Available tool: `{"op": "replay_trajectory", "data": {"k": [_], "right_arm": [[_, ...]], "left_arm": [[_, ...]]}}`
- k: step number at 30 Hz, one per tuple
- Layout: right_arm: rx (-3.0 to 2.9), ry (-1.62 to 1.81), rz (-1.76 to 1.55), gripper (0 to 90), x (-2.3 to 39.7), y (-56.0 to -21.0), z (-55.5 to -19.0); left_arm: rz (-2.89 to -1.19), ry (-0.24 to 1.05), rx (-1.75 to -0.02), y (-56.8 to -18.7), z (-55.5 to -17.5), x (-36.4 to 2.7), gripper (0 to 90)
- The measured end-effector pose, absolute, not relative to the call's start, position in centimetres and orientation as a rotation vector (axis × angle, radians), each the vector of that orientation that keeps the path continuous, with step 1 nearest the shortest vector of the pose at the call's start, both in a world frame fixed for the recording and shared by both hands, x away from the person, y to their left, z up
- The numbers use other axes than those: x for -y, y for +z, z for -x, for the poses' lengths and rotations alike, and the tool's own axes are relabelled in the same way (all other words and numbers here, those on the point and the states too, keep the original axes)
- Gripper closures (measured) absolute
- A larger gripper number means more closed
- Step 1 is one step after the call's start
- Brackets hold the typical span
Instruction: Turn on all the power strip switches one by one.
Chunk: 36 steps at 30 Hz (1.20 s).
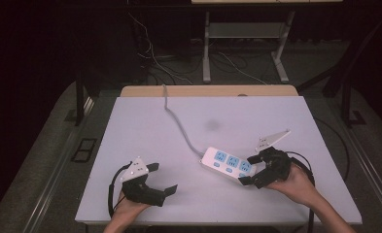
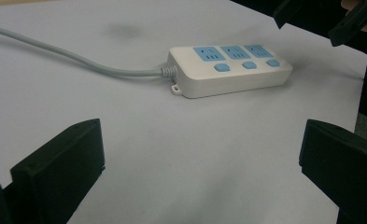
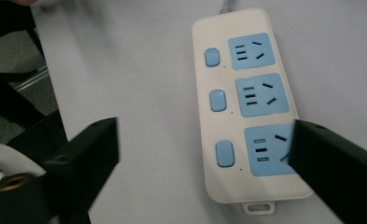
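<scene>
White plastic power strip (image 1: 229, 163) lies flat on the bench (image 1: 145, 121); right hand-held gripper (image 1: 252, 171) spread wide over its end to grab it; left hand-held gripper (image 1: 162, 179) gapes empty, well away.

a white power strip (image 1: 229, 164) with three light blue sockets and light blue switches, on a grey cord (image 1: 179, 124). it lies on a pale lilac-white table (image 1: 145, 121). both grippers' jaws are black.

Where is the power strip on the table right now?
In the high view the power strip lies right of centre near the table's front edge, its grey cord running to the far edge. The open right gripper hovers at its near end.
</scene>
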State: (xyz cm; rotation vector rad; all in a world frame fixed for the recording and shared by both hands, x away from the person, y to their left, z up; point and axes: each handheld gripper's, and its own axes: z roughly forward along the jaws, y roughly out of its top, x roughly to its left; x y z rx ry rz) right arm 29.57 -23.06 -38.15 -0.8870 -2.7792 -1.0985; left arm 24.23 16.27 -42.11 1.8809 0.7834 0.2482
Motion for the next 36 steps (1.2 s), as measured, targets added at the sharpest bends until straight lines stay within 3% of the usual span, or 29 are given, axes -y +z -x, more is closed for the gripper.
{"op": "replay_trajectory", "data": {"k": [5,11,12,13,19,36], "right_arm": [[2.795,-1.057,0.881,32.3,22.8,-37.8,-30.0],[2.82,-1.012,0.859,60.5,22.7,-37.9,-30.4],[2.82,-1.012,0.859,60.5,22.7,-37.9,-30.4],[2.819,-1.001,0.844,68.5,22.7,-38.0,-30.5],[2.827,-0.971,0.81,88.8,22.4,-38.5,-30.7],[2.841,-0.936,0.784,89.7,22.1,-39.5,-31.5]], "left_arm": [[-1.88,0.248,-0.784,-42.1,-24.2,-16.3,0.0],[-1.88,0.248,-0.783,-42.1,-24.2,-16.3,0.0],[-1.88,0.248,-0.783,-42.1,-24.2,-16.3,0.0],[-1.88,0.249,-0.783,-42.1,-24.2,-16.3,0.0],[-1.881,0.248,-0.782,-42.1,-24.3,-16.3,0.0],[-1.879,0.247,-0.783,-42.2,-24.3,-16.4,0.0]]}}
